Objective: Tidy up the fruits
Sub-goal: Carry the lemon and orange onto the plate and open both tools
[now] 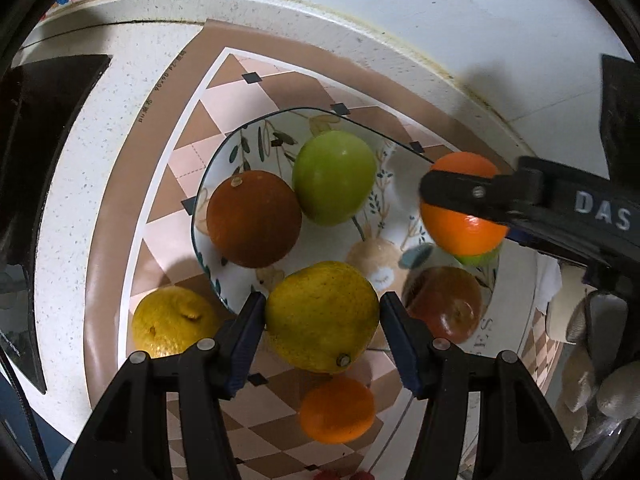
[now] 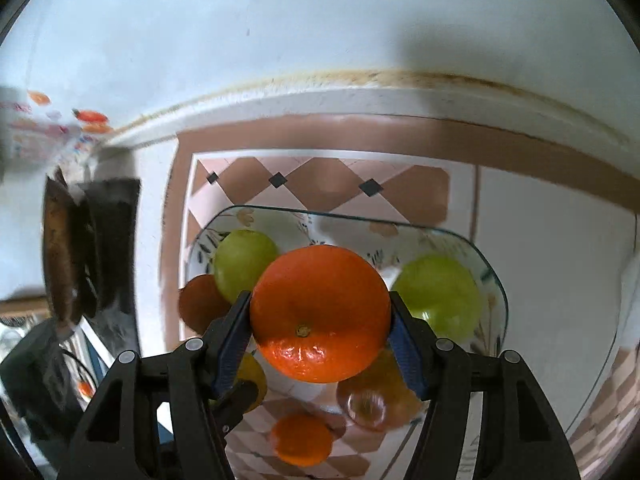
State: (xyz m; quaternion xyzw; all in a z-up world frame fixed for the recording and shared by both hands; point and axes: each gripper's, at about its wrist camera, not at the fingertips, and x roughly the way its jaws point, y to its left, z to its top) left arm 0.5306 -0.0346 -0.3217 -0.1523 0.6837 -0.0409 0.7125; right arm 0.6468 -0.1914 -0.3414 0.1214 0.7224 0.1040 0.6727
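A patterned bowl [image 1: 224, 152] stands on a checkered mat. In it lie a dark orange [image 1: 253, 219], a green apple [image 1: 333, 178] and a reddish fruit [image 1: 446, 303]. My left gripper [image 1: 322, 314] is shut on a yellow-green citrus [image 1: 322, 316] over the bowl's near rim. My right gripper [image 2: 320, 316] is shut on a bright orange [image 2: 320, 314] held above the bowl [image 2: 476, 248]; it shows in the left wrist view [image 1: 464, 204] at the right. A second green apple [image 2: 440, 296] lies in the bowl's right side.
A yellow citrus [image 1: 168, 322] and a small orange [image 1: 337, 410] lie on the mat [image 1: 120, 208] outside the bowl. The white wall [image 1: 360, 8] runs close behind the counter. Dark objects [image 2: 92, 248] stand at the left.
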